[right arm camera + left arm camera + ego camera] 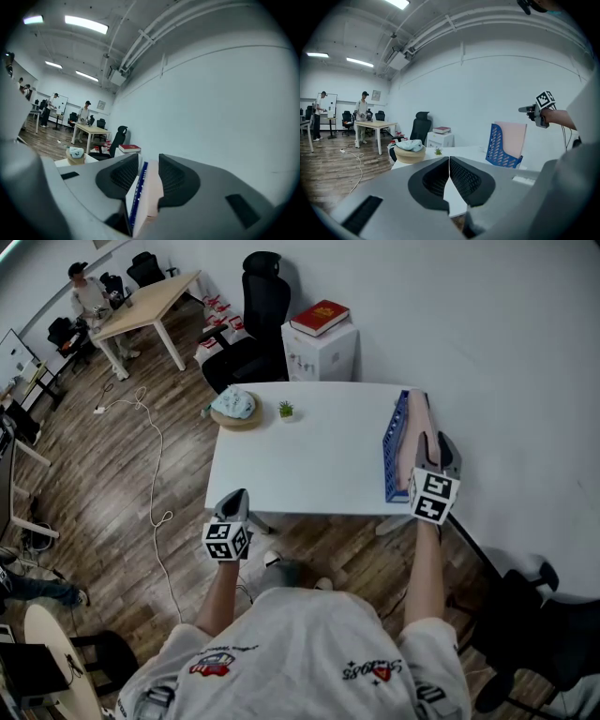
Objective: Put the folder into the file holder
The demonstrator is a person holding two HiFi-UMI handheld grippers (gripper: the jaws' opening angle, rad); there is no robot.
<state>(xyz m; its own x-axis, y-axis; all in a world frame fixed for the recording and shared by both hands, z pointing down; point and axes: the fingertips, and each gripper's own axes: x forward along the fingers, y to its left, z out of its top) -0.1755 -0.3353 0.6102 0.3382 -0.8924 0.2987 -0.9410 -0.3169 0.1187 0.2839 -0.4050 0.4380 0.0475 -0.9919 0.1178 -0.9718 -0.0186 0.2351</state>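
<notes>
A pink folder [419, 427] stands upright in the blue mesh file holder [396, 451] at the right end of the white table [300, 465]. My right gripper [436, 442] hovers just above the folder's near top edge. In the right gripper view its jaws [149, 161] stand apart, and the folder [152, 192] and holder [137, 192] show below the gap, untouched. In the left gripper view the right gripper [522, 109] hangs clear above the folder [513, 138]. My left gripper [237, 495] is at the table's near left corner, shut and empty [449, 161].
A wooden bowl with a cloth [234, 407] and a small plant [286, 410] sit at the table's far left. Behind the table stand a white cabinet with a red book [320, 318] and a black chair [258, 296]. Another black chair [534, 615] is at my right.
</notes>
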